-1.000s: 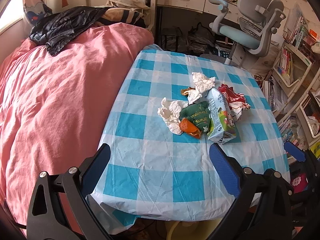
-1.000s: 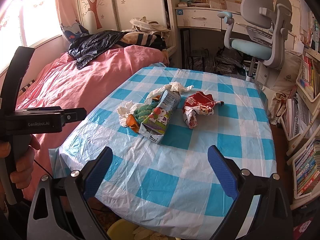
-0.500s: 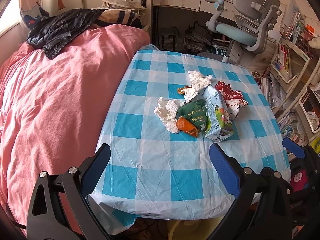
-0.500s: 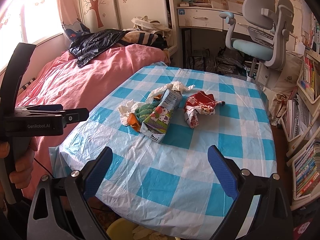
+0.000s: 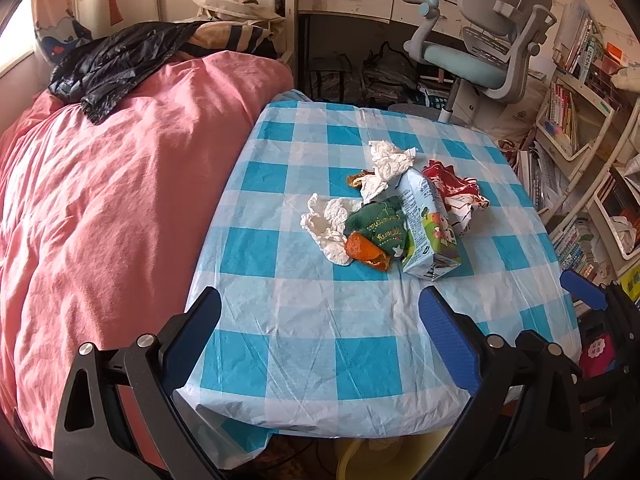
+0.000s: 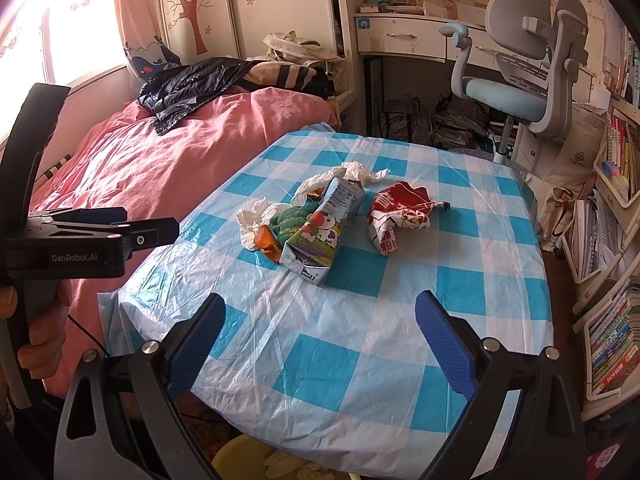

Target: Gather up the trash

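A heap of trash lies mid-table on the blue-and-white checked cloth (image 5: 304, 332): a milk carton (image 5: 426, 226) (image 6: 320, 236), a red snack wrapper (image 5: 454, 192) (image 6: 400, 212), a green wrapper (image 5: 378, 224), an orange wrapper (image 5: 364, 250) (image 6: 267, 240) and crumpled white tissues (image 5: 328, 222) (image 6: 356, 172). My left gripper (image 5: 320, 340) hovers open over the table's near left edge, short of the heap. My right gripper (image 6: 320, 340) is open too, above the near part of the cloth (image 6: 360, 360). The left gripper's body (image 6: 80, 244) shows at the right wrist view's left side, held by a hand.
A yellow bin (image 6: 256, 462) holding some tissues sits under the table's near edge. A bed with a pink quilt (image 5: 100, 200) borders the table's left side. A grey office chair (image 5: 480, 52) and a desk stand beyond; bookshelves (image 6: 608, 280) line the right.
Both views have shifted slightly; the trash heap sits a little lower and nearer in the left wrist view. Both grippers stay open and nothing has been picked up.
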Demonstrator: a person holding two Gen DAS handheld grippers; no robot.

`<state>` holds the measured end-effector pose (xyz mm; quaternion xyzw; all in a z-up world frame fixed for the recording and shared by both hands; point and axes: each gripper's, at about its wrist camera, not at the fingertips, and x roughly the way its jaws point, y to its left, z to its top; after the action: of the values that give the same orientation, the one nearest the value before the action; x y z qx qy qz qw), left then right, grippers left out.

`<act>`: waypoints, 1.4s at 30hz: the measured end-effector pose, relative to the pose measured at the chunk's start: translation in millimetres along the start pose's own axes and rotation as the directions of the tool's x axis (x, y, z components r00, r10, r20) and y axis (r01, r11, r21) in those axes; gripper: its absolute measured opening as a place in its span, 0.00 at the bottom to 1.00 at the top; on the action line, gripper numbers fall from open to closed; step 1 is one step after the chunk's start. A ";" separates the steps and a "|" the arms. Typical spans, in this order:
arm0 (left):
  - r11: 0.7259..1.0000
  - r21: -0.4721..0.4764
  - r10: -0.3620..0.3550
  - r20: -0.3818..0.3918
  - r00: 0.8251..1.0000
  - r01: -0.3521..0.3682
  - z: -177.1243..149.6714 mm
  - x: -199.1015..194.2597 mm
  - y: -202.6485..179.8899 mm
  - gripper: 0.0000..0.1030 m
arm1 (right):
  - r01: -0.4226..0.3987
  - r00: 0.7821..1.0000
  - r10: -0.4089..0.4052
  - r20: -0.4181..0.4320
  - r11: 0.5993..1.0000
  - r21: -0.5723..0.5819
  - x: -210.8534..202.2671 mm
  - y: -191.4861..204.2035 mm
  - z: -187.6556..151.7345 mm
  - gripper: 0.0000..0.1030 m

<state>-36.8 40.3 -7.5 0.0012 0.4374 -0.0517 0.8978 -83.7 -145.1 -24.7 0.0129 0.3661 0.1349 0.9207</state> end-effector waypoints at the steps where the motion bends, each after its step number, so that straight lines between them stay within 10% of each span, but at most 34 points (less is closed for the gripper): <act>1: 1.000 0.006 -0.001 0.001 1.000 0.001 -0.3 -0.4 -1.1 0.93 | 0.000 1.000 0.000 -0.001 1.000 -0.001 0.0 0.7 -0.4 0.89; 42: 0.999 0.034 -0.012 0.001 1.000 0.012 -0.6 -1.8 -7.6 0.93 | 0.001 1.000 -0.001 -0.001 1.000 -0.006 -0.6 2.1 -1.8 0.89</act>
<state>-39.0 32.9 -6.1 0.0136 0.4360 -0.0644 0.8975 -85.8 -143.4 -25.3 0.0097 0.3663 0.1356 0.9205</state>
